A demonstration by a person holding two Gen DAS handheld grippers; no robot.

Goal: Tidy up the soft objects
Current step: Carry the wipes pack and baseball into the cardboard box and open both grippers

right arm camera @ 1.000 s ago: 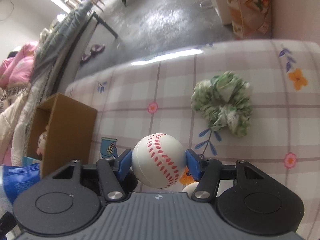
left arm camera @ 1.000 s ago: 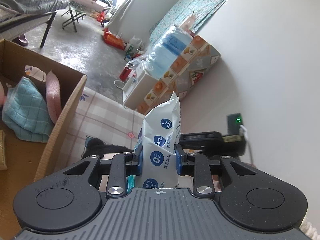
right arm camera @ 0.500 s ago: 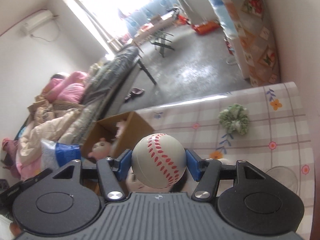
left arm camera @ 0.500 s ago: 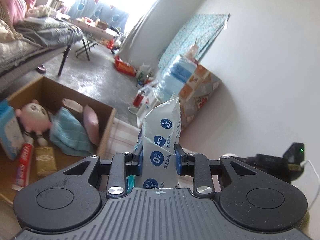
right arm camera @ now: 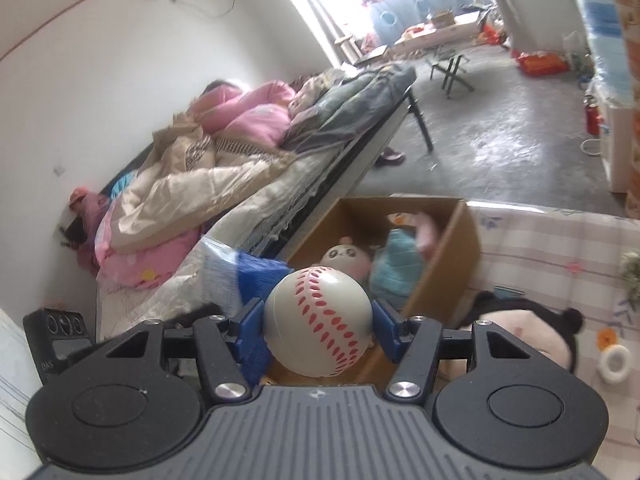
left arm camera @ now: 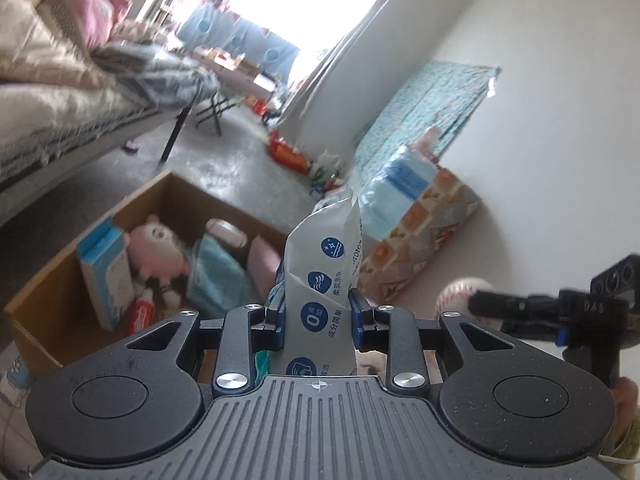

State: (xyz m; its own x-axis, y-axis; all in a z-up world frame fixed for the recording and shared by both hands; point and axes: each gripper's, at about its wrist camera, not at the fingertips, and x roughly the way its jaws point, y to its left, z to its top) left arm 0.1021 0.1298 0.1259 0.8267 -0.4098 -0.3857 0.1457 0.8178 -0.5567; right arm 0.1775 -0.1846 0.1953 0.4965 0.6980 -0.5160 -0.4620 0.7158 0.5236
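Note:
My left gripper point(left arm camera: 319, 314) is shut on an upright white tissue pack point(left arm camera: 326, 280) with blue round labels. It hovers over the near side of an open cardboard box point(left arm camera: 52, 280) that holds a pink plush doll point(left arm camera: 158, 250), a teal cloth point(left arm camera: 216, 268), a blue-white packet and a red tube. My right gripper point(right arm camera: 319, 322) is shut on a soft white baseball point(right arm camera: 318, 320) with red stitching, above the same box point(right arm camera: 444, 268). In the left wrist view the ball point(left arm camera: 456, 294) and the right gripper show at the right.
A plaid floral tablecloth point(right arm camera: 560, 248) carries a black-haired plush doll point(right arm camera: 524, 332), a small white ring point(right arm camera: 611, 363) and a green scrunchie point(right arm camera: 632, 276) at the right edge. A bed piled with quilts point(right arm camera: 224, 184) stands to the left. The concrete floor lies beyond, with a patterned cabinet point(left arm camera: 424, 236).
Both grippers rose and swung toward the cardboard box, each keeping its hold. The box's inside has come into full view, and the right gripper with the ball now appears in the left wrist view.

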